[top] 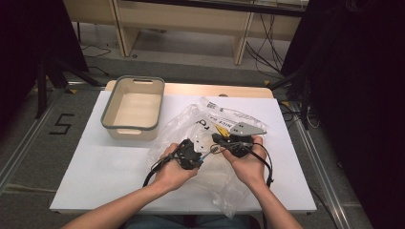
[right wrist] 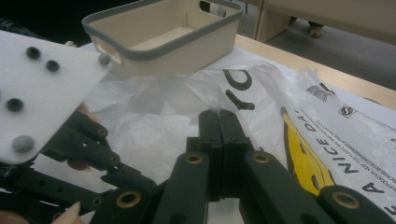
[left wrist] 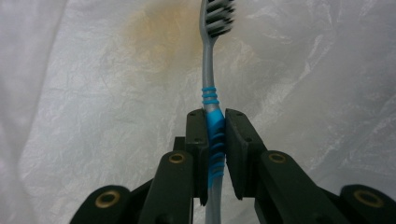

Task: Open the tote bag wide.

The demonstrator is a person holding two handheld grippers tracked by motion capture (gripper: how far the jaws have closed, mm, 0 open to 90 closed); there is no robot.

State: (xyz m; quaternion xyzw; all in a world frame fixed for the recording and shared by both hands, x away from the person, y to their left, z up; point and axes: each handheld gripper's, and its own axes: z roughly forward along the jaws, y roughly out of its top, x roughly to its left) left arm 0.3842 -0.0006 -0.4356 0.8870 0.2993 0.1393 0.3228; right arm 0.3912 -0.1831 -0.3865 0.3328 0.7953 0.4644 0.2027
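A grey toothbrush [left wrist: 208, 65] with a blue ribbed grip stands between the jaws of my left gripper [left wrist: 215, 122], which is shut on its handle; the bristle head points away, against crinkled clear plastic. In the high view the left gripper [top: 203, 159] lies over a clear plastic bag [top: 188, 119] at the table's middle. My right gripper [right wrist: 219, 115] is shut on a thin edge of the plastic bag [right wrist: 154, 121], just right of the left one. From above, the right gripper [top: 216, 139] carries a grey plate and nearly meets the left.
A beige basket [top: 109, 110] with a grey rim stands empty at the table's back left, also ahead in the right gripper view [right wrist: 140, 46]. The bag has black and yellow print [right wrist: 303, 158]. The white table [top: 105, 167] ends close to the person's body.
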